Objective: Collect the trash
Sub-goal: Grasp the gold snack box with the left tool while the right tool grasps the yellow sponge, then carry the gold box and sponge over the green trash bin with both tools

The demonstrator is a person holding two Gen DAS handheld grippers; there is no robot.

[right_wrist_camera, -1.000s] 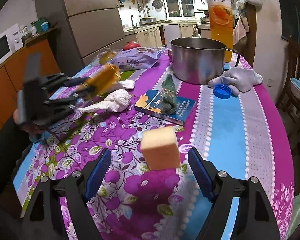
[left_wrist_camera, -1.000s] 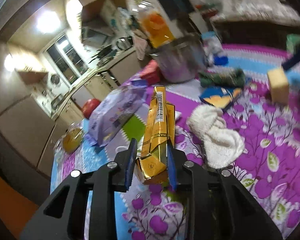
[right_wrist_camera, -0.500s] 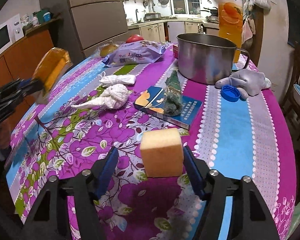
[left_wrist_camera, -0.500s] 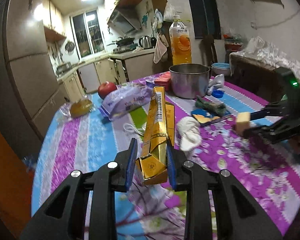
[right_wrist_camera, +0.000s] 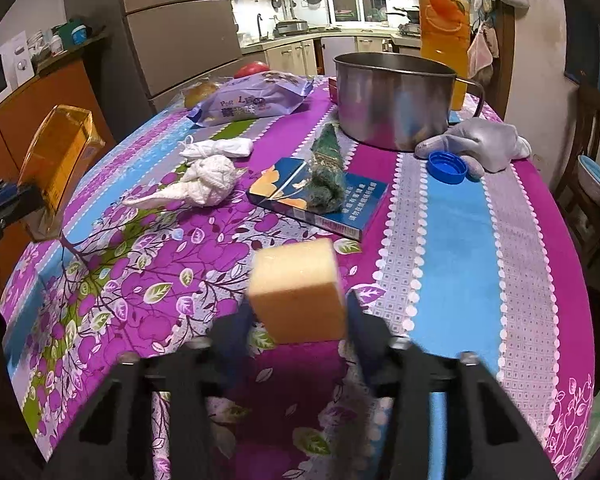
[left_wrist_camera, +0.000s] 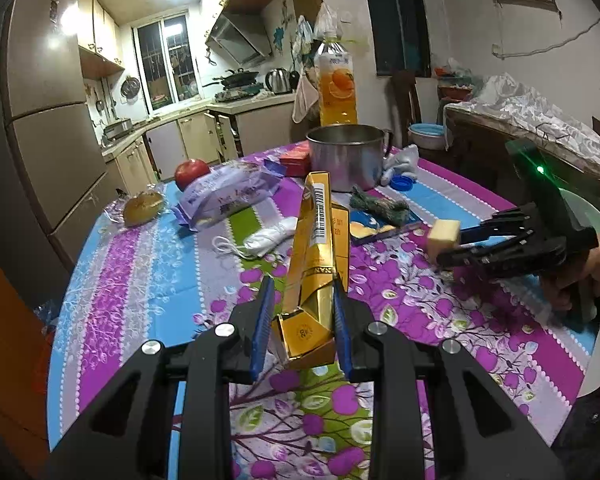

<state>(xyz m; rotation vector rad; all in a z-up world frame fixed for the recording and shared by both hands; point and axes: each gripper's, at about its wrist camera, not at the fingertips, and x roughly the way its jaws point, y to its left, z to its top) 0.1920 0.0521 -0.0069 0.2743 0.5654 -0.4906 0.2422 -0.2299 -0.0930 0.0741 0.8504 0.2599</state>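
Observation:
My left gripper (left_wrist_camera: 302, 320) is shut on a crumpled gold carton (left_wrist_camera: 314, 264) and holds it above the near-left part of the table; the carton also shows at the left of the right wrist view (right_wrist_camera: 58, 156). My right gripper (right_wrist_camera: 298, 314) is shut on a yellow sponge block (right_wrist_camera: 298, 292) above the purple floral tablecloth (right_wrist_camera: 148, 264); it also shows at the right of the left wrist view (left_wrist_camera: 444, 236). A white crumpled rag (right_wrist_camera: 208, 184), a knotted white bag (right_wrist_camera: 220, 148), a green scrap (right_wrist_camera: 328, 160) and a blue bottle cap (right_wrist_camera: 446, 167) lie on the table.
A steel pot (right_wrist_camera: 396, 96), an orange juice bottle (right_wrist_camera: 444, 20), a grey glove (right_wrist_camera: 480, 144), a blue book (right_wrist_camera: 320, 200), a purple snack bag (right_wrist_camera: 252, 102), a tomato (left_wrist_camera: 192, 170) and a wrapped bun (left_wrist_camera: 142, 208) are on the table. A fridge (right_wrist_camera: 180, 28) stands beyond.
My right gripper closed on the sponge block and lifted it slightly. My left gripper pulled back toward the table's near-left edge, still holding the gold carton.

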